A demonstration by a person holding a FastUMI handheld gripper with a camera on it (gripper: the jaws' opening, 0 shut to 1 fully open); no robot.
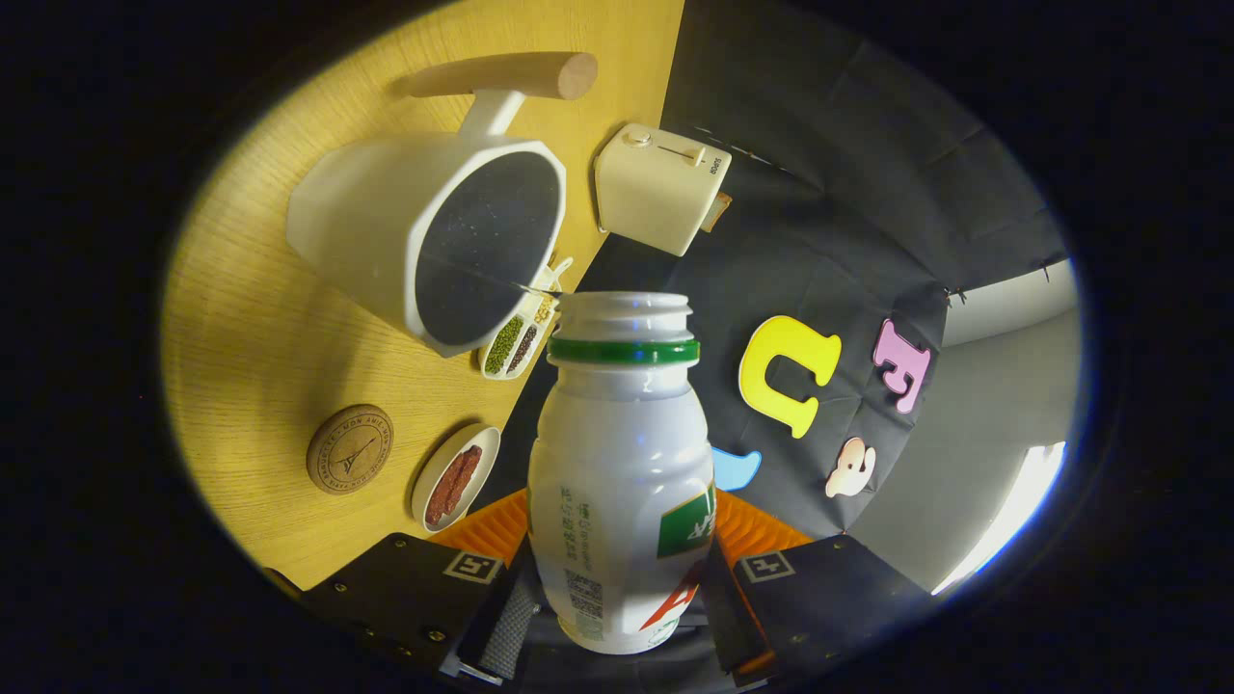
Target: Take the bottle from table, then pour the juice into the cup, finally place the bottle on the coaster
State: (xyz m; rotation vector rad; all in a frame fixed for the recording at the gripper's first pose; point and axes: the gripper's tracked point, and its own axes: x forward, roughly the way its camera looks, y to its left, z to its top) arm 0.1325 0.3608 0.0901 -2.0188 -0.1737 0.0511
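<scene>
My gripper (619,569) is shut on a white plastic bottle (622,453) with a green neck ring and no cap; both fingers press on its sides. The whole view is rolled, so the bottle is held tilted over the wooden table (260,318). Its open mouth sits just beside the rim of a large white cup (424,231) with a dark inside and a wooden handle. No juice is visible in the air. A round cork coaster (350,449) lies on the table, beside my left finger and nearer than the cup.
A cream toaster (660,188) stands beyond the cup at the table's edge. A small white dish with a reddish strip (455,478) lies next to the coaster. A divided white tray of beans and seeds (521,337) sits under the cup's rim.
</scene>
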